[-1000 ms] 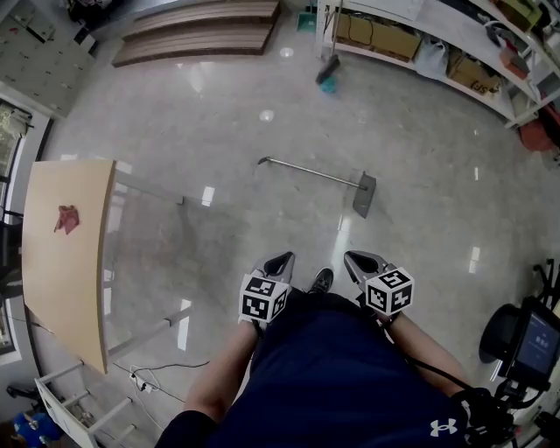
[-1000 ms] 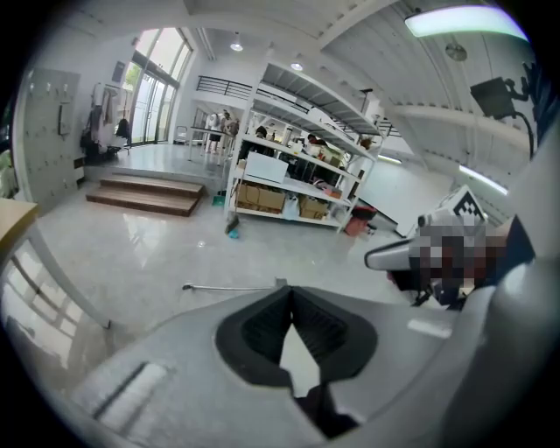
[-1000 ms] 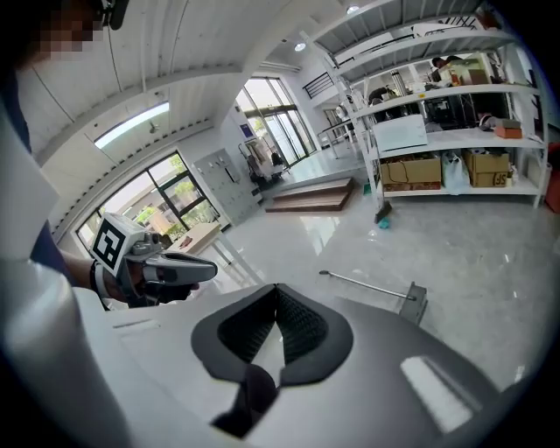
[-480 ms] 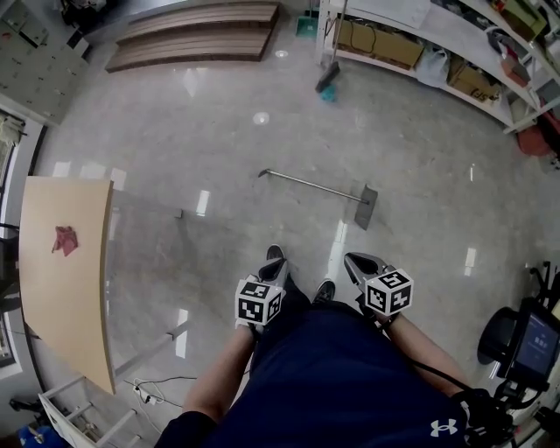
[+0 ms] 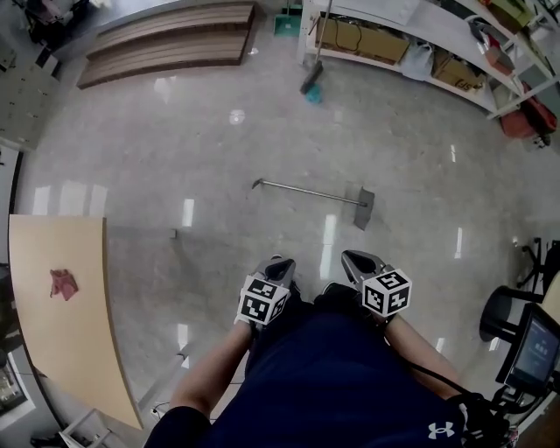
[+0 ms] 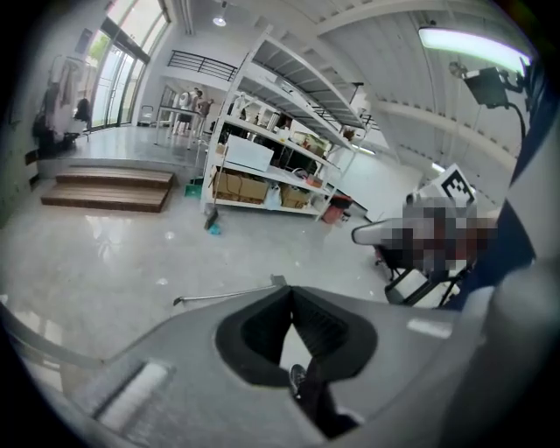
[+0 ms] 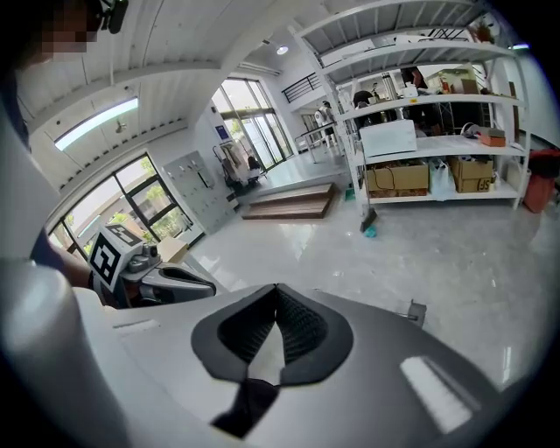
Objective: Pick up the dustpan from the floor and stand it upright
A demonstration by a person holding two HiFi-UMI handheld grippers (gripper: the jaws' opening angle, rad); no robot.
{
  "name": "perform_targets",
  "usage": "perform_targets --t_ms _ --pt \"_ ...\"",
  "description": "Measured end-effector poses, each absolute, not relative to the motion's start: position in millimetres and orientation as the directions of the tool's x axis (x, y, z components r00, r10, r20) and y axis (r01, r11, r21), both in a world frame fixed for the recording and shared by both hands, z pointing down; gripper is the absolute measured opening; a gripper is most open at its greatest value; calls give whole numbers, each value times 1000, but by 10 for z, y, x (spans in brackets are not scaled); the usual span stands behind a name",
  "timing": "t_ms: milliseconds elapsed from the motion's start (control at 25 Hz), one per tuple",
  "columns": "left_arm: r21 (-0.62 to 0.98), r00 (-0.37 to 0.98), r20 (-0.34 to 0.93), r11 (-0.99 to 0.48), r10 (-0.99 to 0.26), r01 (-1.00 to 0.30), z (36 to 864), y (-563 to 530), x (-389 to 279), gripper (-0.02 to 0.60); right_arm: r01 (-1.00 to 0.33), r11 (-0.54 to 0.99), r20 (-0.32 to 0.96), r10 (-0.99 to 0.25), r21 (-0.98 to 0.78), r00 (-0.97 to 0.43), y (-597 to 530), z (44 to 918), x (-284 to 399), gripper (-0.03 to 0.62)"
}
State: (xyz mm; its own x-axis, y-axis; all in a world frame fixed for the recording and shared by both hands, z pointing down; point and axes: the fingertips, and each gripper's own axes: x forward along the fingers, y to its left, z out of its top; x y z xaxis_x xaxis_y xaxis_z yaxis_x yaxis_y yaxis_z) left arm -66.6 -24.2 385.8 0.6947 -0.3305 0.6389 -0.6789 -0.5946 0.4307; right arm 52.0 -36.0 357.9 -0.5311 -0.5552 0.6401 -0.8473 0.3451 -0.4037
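Glossy grey floor [image 5: 175, 131] carries 1 dustpan [image 5: 364, 207] lying down, ahead of 2 tools: left hand-held gripper [image 5: 278, 264] and right hand-held gripper [image 5: 357, 260], both fully closed, empty.

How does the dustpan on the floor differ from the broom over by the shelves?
The dustpan lies flat on the open floor, its handle stretched along it; the broom stands upright against the shelving rack. In the head view the dustpan is the nearer one; the broom is farther off. The dustpan looks grey and metallic; the broom's head is dark. Both have long, thin handles.
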Motion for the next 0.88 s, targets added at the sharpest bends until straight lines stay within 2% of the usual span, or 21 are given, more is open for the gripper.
perform_targets --t_ms 200,360,600,760,880 --pt "371 647 686 -605 -333 -704 4058 -498 -1038 2 -830 442 660 -517 -339 -545 -407 3573 318 11" --pt "360 624 703 -585 -342 -727 4130 -774 -1121 2 -853 427 680 -531 -299 -504 -650 3677 502 11" --pt "321 593 738 -604 -323 -729 4064 -1123 -986 2 -851 393 661 -541 -349 -520 -1137 3867 620 11" --pt "313 598 753 -649 -276 -693 4096 -1295 -658 2 -825 397 668 -489 -402 -561 -1363 4243 725 12" --pt "262 579 781 -719 -234 -644 4304 -1472 -469 24 -811 409 682 -448 -419 -578 -1535 4612 802 12"
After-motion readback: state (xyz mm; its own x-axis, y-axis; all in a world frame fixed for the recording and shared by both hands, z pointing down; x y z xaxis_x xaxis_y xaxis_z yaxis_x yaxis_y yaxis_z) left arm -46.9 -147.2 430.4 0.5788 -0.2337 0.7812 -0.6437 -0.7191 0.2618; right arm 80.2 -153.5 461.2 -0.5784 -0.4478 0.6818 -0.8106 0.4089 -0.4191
